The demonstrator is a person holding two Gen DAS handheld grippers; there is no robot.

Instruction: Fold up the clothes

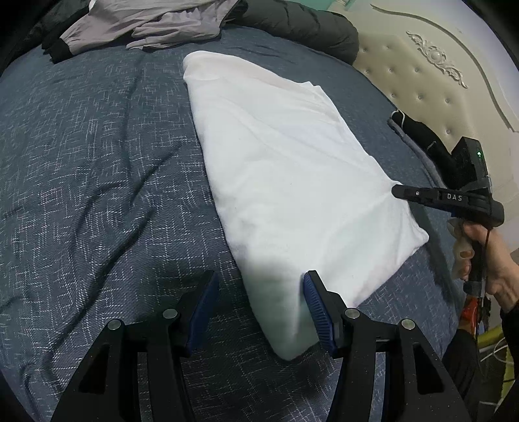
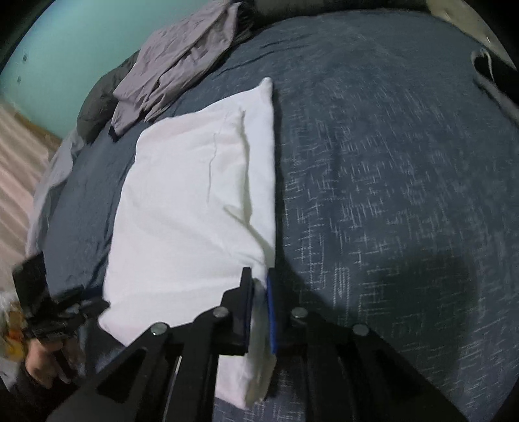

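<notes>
A white garment (image 1: 292, 162), folded into a long strip, lies on the dark blue patterned bedcover (image 1: 97, 162). My left gripper (image 1: 259, 289) is open at the strip's near end. The cloth lies between its blue pads, against the right-hand pad (image 1: 313, 298) and clear of the left-hand one. In the right wrist view the white garment (image 2: 188, 211) stretches away, and my right gripper (image 2: 259, 274) is shut on its near right corner, with white fabric pinched between the pads. From the left wrist view the right gripper (image 1: 398, 191) reaches in from the right to the strip's edge, held by a hand (image 1: 496, 269).
A crumpled lilac-grey garment (image 1: 155, 26) and a dark puffy jacket (image 1: 308, 22) lie at the far side of the bed. A black garment (image 1: 421, 136) sits by the cream tufted headboard (image 1: 421, 74). The bed's edge and striped floor (image 2: 19, 168) show at left.
</notes>
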